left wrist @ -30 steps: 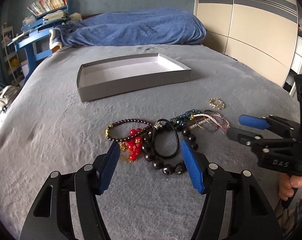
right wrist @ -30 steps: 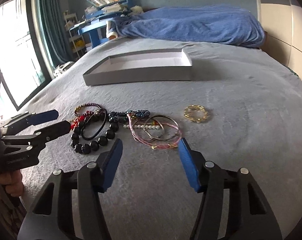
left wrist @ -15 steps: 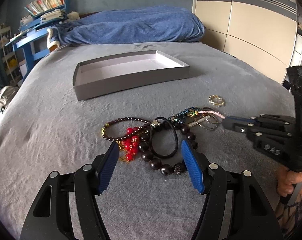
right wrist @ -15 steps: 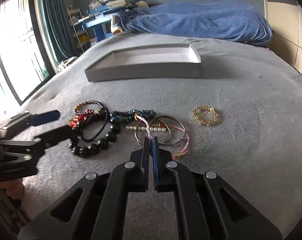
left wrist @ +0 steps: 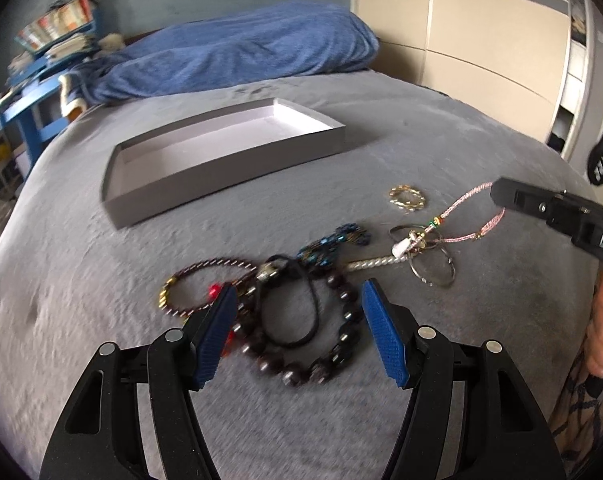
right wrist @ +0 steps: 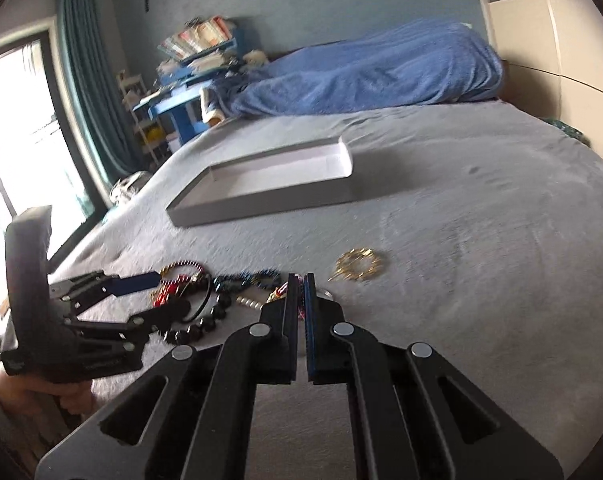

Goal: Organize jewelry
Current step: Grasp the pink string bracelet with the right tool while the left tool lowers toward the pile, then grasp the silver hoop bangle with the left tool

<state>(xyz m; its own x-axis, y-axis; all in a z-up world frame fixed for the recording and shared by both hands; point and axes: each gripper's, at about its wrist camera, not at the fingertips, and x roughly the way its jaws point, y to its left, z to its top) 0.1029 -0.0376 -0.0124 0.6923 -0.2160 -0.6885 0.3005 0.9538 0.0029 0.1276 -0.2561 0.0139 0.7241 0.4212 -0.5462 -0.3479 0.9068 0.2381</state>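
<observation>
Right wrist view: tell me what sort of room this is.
Most likely a bedroom: a wide bed under a grey plush cover, a rumpled blue blanket at its head, and teal window curtains.

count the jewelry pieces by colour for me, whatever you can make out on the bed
pink braided cord bracelet, pinched in the shut right tool: 1
gold chain ring-shaped bracelet: 1
blue-green beaded bracelet: 1
large dark round-bead bracelet: 1
black elastic hair band: 1
dark purple small-bead bracelet: 1
red bead cluster: 1
thin silver bangles: 2, possibly more
white pearl strand: 1
total: 10, roughly
</observation>
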